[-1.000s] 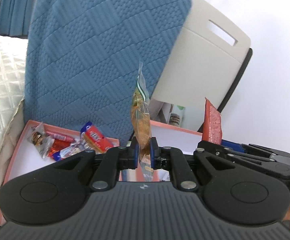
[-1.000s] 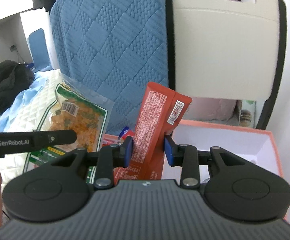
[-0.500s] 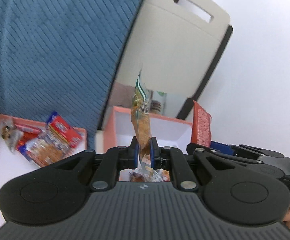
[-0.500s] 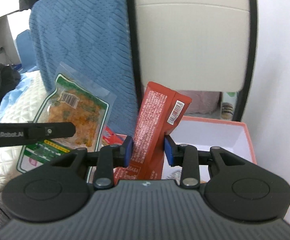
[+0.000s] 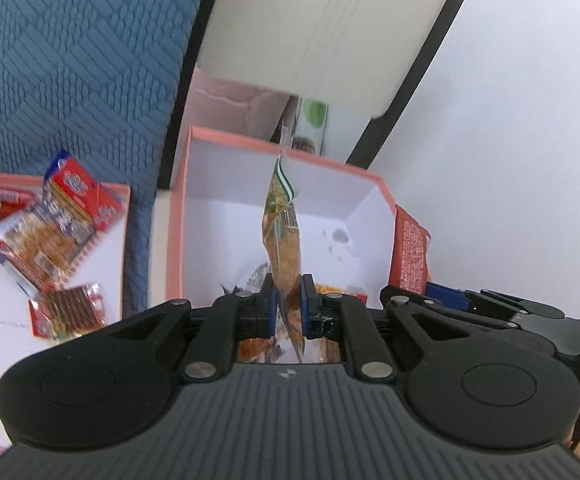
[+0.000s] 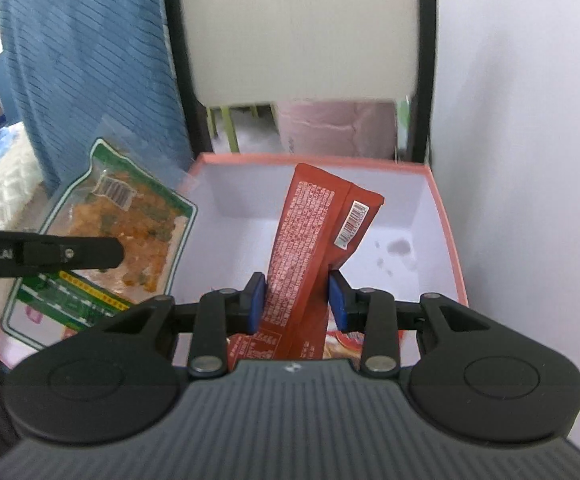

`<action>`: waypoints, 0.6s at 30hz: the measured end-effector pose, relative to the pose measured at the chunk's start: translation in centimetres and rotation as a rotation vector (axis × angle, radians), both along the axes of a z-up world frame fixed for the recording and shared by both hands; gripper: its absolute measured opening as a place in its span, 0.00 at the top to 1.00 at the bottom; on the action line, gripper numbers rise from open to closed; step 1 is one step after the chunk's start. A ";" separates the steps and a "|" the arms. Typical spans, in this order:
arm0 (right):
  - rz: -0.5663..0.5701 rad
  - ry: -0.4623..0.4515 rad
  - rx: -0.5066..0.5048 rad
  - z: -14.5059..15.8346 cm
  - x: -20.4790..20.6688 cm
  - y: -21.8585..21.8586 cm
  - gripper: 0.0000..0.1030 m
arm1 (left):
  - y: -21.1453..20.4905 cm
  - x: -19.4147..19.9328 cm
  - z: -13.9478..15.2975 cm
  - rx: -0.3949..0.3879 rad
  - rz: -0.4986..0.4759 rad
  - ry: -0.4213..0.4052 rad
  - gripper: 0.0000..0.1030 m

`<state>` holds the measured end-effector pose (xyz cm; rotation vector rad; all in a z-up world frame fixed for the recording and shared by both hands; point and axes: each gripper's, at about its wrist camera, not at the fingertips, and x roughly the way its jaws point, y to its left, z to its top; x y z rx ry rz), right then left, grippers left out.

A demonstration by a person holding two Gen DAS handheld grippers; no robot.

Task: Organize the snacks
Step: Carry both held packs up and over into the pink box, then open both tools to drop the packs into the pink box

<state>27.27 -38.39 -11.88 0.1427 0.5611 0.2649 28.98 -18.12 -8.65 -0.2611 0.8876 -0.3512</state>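
Observation:
My left gripper (image 5: 289, 300) is shut on a clear green-edged pouch of orange snack (image 5: 283, 236), held edge-on over the pink-rimmed white box (image 5: 250, 146). In the right wrist view that same pouch (image 6: 130, 216) hangs flat at the box's left side. My right gripper (image 6: 295, 300) is shut on a red snack pack (image 6: 309, 236) with a barcode label, upright above the box (image 6: 445, 216). The red pack (image 5: 409, 248) also shows at the right of the left wrist view. A few wrappers lie at the box's near end, mostly hidden behind the grippers.
A second pink-rimmed tray (image 5: 120, 216) to the left holds several snack packets (image 5: 54, 224). A blue quilted cushion (image 5: 70, 60) and a beige chair back (image 6: 301, 28) stand behind. A white wall (image 6: 529, 120) closes the right side.
Both grippers have moved rightward and downward with their packs, from in front of the blue cushion to over the right-hand box. Neither grip has changed.

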 end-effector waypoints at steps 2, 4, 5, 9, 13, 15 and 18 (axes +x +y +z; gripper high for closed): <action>-0.004 0.015 0.001 -0.7 0.3 -0.1 0.64 | -0.3 0.3 -0.7 0.006 -0.002 0.015 0.87; -0.011 0.032 0.002 -1.4 0.8 0.0 0.64 | -0.6 0.5 -1.2 0.012 -0.002 0.023 0.87; -0.015 0.041 0.006 -1.7 1.1 -0.1 0.64 | -0.7 0.6 -1.4 0.014 -0.003 0.027 0.87; -0.033 0.068 0.020 -3.1 1.8 -0.4 0.64 | -1.3 0.9 -2.1 0.023 -0.009 0.039 0.87; -0.054 0.094 0.033 -4.2 1.9 -0.6 0.63 | -1.6 1.1 -2.5 0.038 -0.015 0.042 0.87; -0.062 0.102 0.037 -4.4 2.2 -0.5 0.63 | -1.7 1.3 -2.6 0.046 -0.017 0.046 0.86; -0.084 0.105 0.032 -4.4 2.6 -0.4 0.60 | -2.2 1.2 -2.5 0.114 -0.043 0.018 0.70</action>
